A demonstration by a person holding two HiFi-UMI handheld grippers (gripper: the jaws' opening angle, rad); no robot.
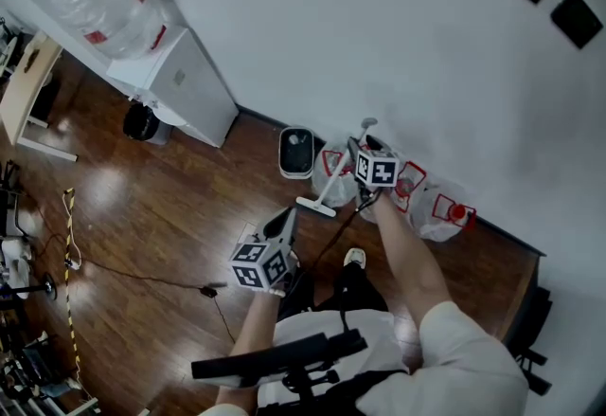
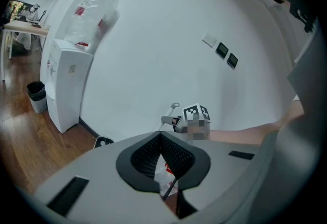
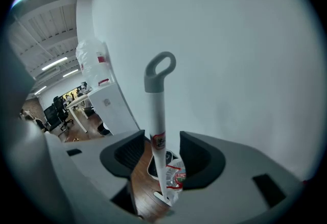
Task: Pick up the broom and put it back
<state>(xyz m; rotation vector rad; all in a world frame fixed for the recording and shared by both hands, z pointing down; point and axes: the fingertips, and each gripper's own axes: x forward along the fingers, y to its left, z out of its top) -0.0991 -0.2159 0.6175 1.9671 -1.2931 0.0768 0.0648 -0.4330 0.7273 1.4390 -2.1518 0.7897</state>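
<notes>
The right gripper (image 3: 160, 137) stands with its jaws wide apart and grips nothing. The broom (image 3: 156, 110) rises between them, clear of both pads. Its long axis is near upright, with the loop end above the jaws and the head on the floor (image 3: 145, 187) below. Just beyond it is the wall (image 3: 240, 65). The left gripper (image 2: 162, 140), jaws together and empty, hangs well behind, so the right gripper is nearer.

Probably open-plan office: water dispenser (image 1: 185, 87) against white wall, worktops (image 3: 79, 101) with swivel chairs (image 3: 54, 112), ceiling strip lights (image 3: 55, 63), wood floor (image 1: 161, 215).
</notes>
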